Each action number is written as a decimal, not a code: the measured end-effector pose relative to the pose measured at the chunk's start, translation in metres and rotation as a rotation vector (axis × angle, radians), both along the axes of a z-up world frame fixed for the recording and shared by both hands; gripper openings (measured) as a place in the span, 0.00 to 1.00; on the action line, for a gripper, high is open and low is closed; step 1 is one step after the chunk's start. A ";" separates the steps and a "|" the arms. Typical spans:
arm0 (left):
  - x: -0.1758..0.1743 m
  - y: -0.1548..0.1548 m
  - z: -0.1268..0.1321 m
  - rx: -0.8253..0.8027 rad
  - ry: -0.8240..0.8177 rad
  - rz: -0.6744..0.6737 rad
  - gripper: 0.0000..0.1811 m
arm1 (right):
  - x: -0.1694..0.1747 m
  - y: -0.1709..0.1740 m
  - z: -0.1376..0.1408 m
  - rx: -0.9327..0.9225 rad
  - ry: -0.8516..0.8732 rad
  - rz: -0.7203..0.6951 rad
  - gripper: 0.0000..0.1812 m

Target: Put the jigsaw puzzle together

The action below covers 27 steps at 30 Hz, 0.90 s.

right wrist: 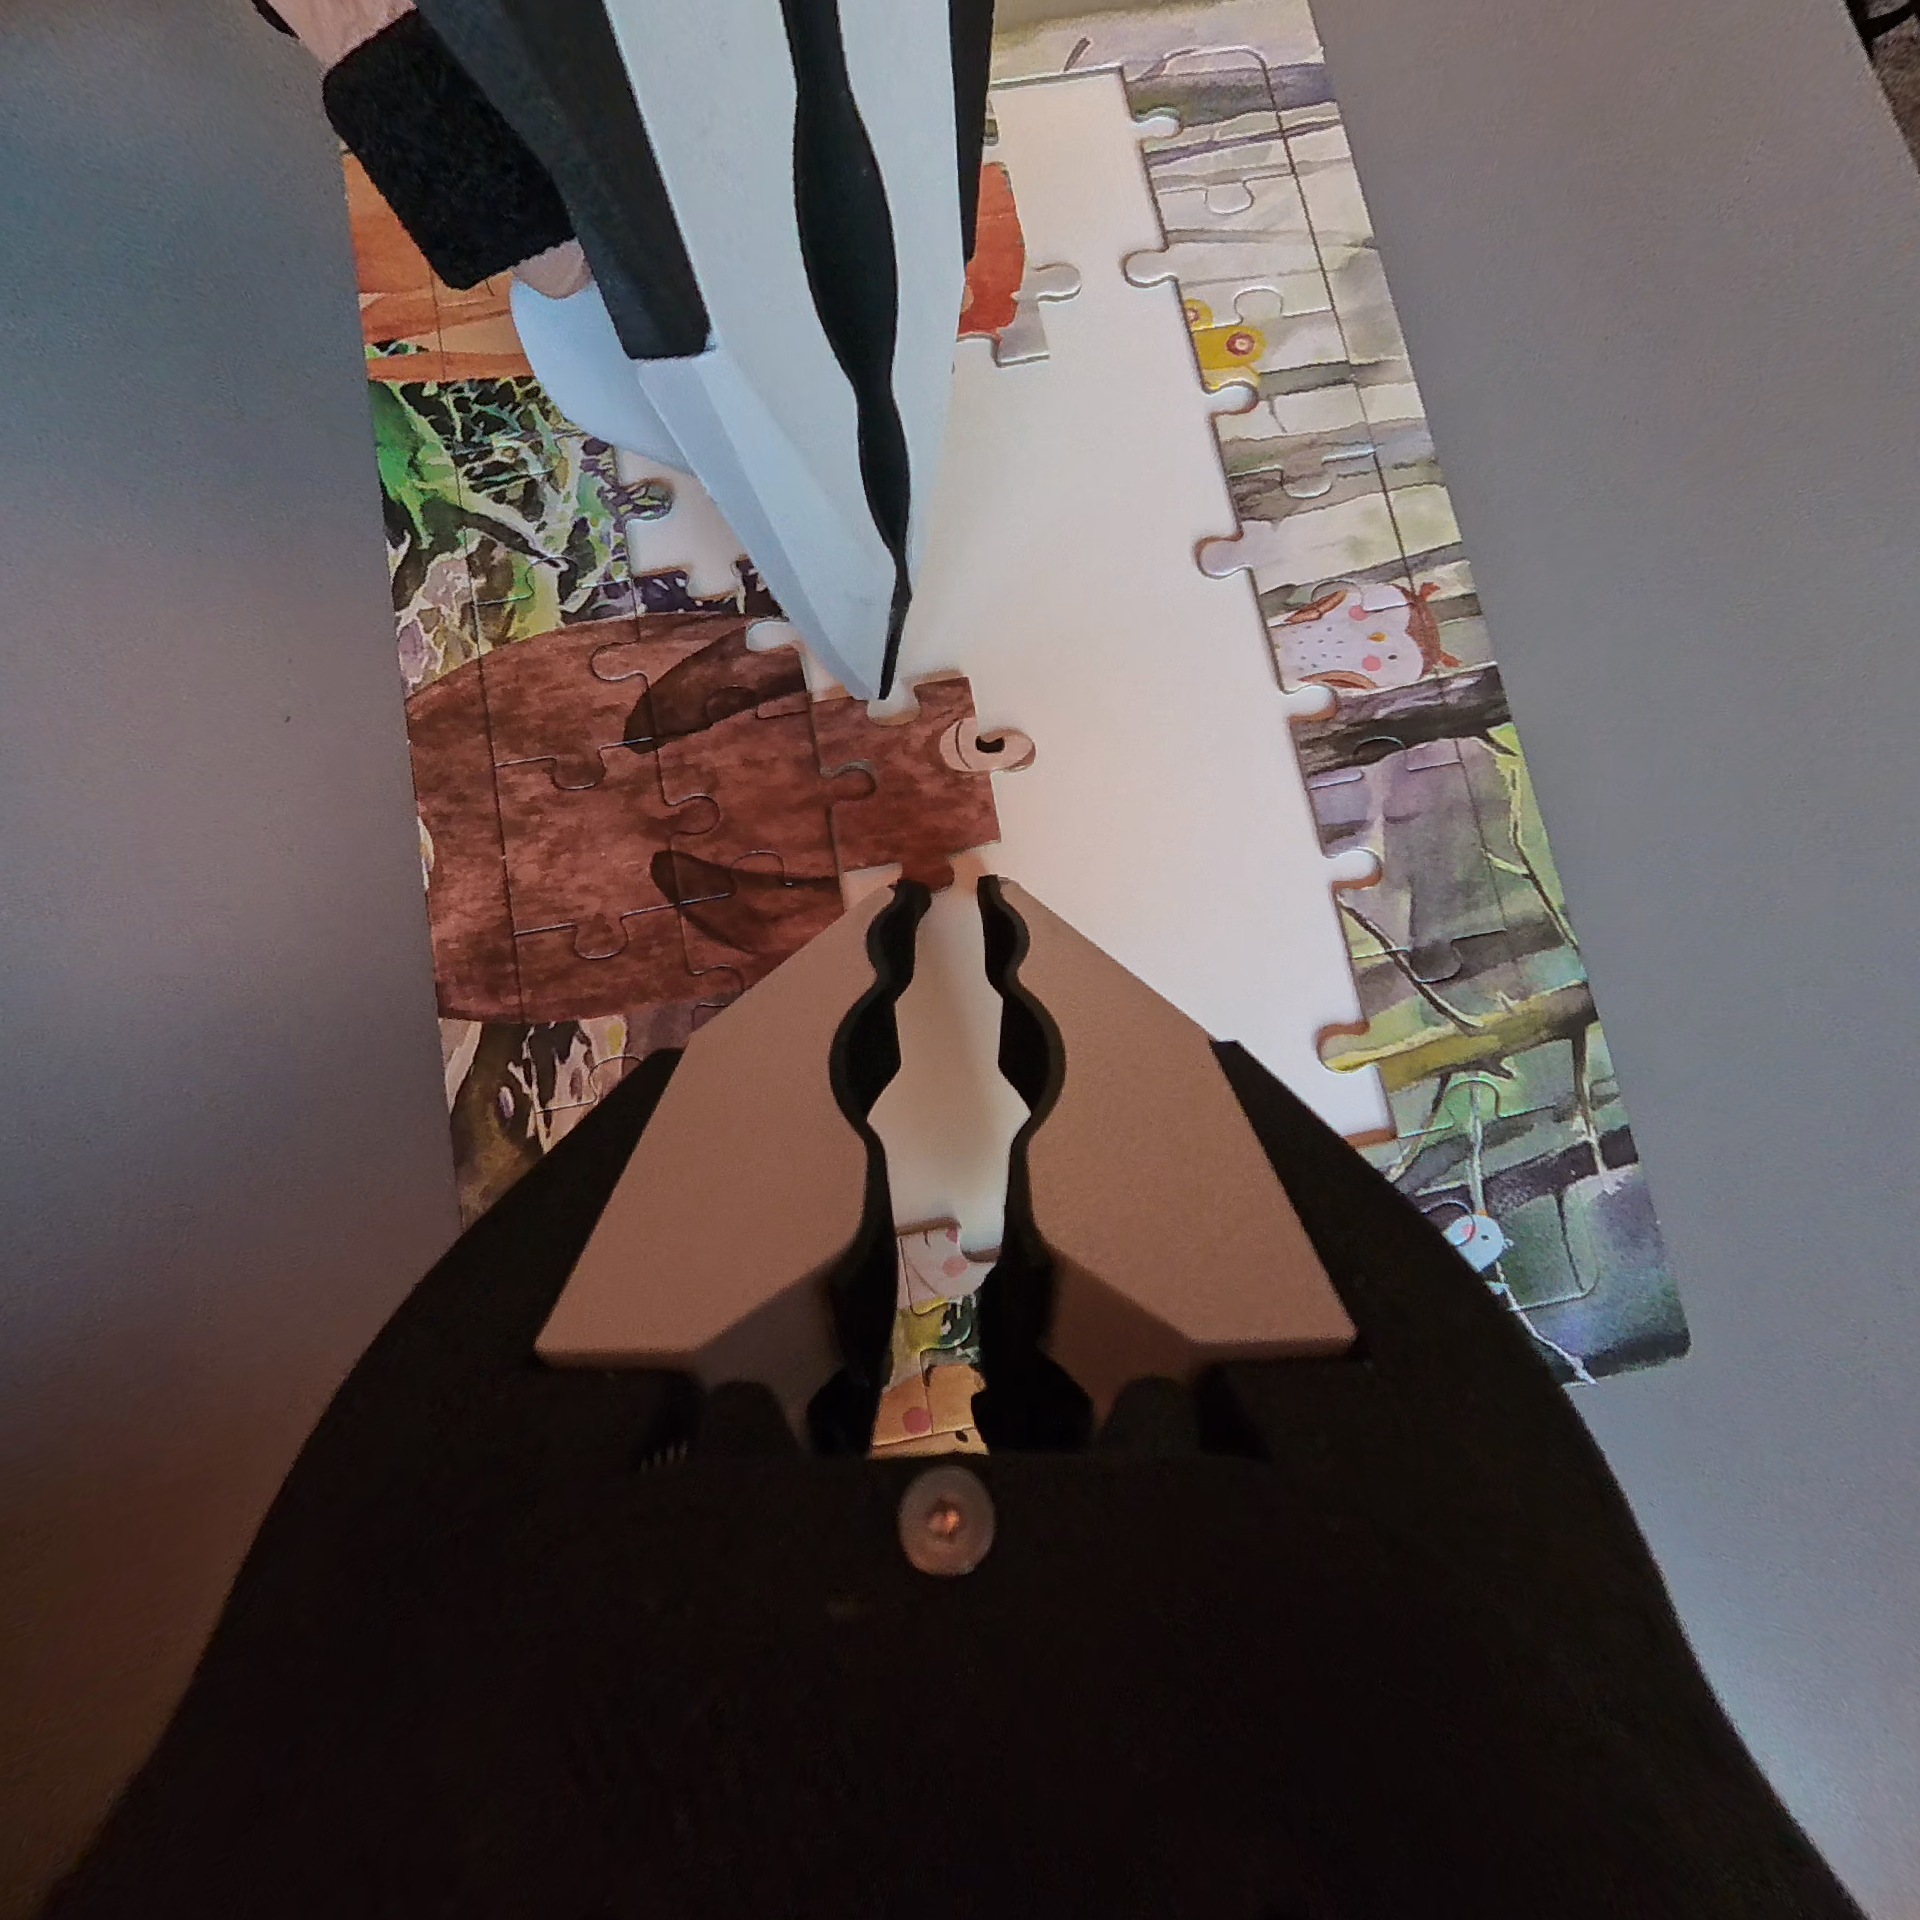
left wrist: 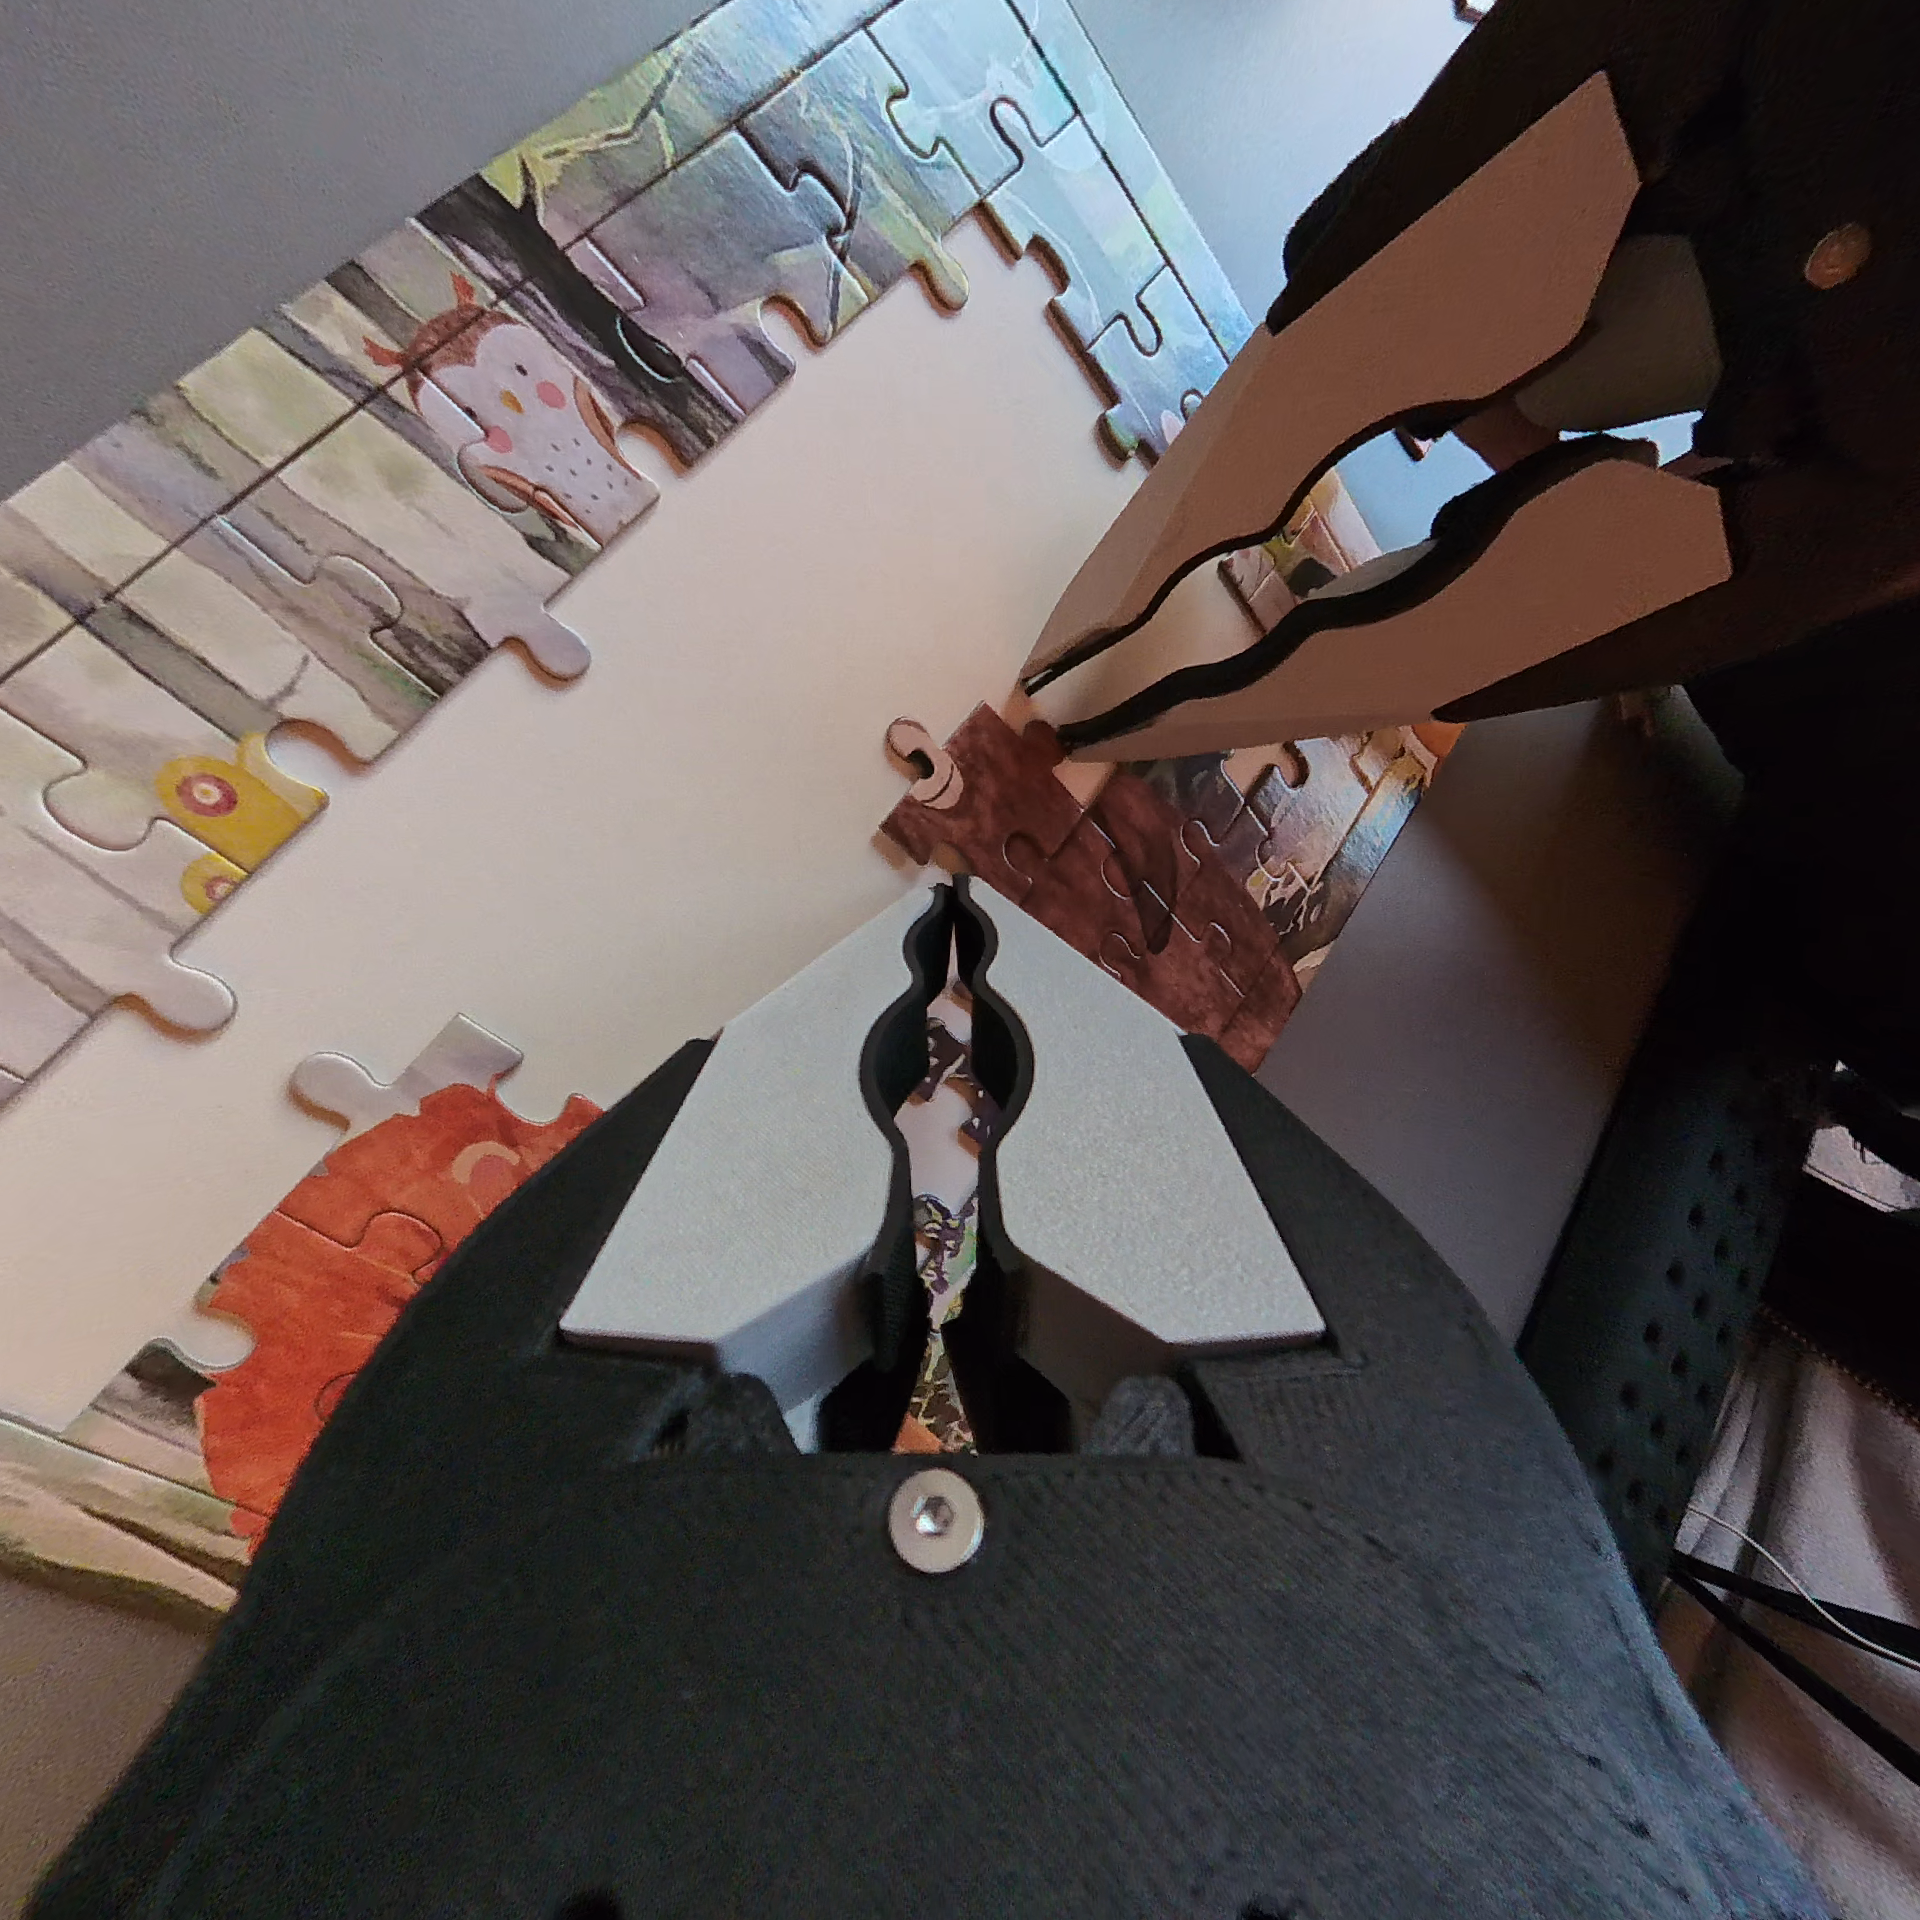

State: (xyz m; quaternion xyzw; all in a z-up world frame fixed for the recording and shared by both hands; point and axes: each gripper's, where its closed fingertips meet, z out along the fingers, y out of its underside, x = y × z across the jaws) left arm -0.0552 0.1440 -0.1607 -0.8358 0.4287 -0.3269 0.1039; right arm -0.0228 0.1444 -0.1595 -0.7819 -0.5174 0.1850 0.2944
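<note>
The jigsaw puzzle lies partly assembled on a white backing board (left wrist: 675,779) (right wrist: 1122,727), with a bare strip down the middle. A brown piece with an eye (left wrist: 966,800) (right wrist: 914,779) sits at the edge of the brown animal section (right wrist: 623,831). My left gripper (left wrist: 954,894) is shut and empty, its tips pressing on the brown piece's edge; it also shows in the right wrist view (right wrist: 888,675). My right gripper (right wrist: 951,888) is slightly open and empty, its tips at the piece's opposite edge; it also shows in the left wrist view (left wrist: 1049,717).
The board rests on a grey table (right wrist: 208,727). An assembled band with an owl (left wrist: 530,405) (right wrist: 1351,644) runs along the far side. An orange section (left wrist: 364,1247) lies nearby. A black perforated object (left wrist: 1662,1299) and cables stand off the table's edge. The grippers' ends are close to 4 cm from one another. It is some 5 cm from my left tips to the brown animal section (right wrist: 623,831).
</note>
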 end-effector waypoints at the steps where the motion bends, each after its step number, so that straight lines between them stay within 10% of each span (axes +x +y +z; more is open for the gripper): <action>1: 0.000 -0.001 0.000 -0.001 0.002 -0.003 0.00 | 0.000 0.000 0.000 0.003 -0.002 0.001 0.07; 27: 0.004 0.000 -0.001 0.018 0.006 0.000 0.00 | -0.020 -0.007 0.001 -0.015 0.036 0.022 0.01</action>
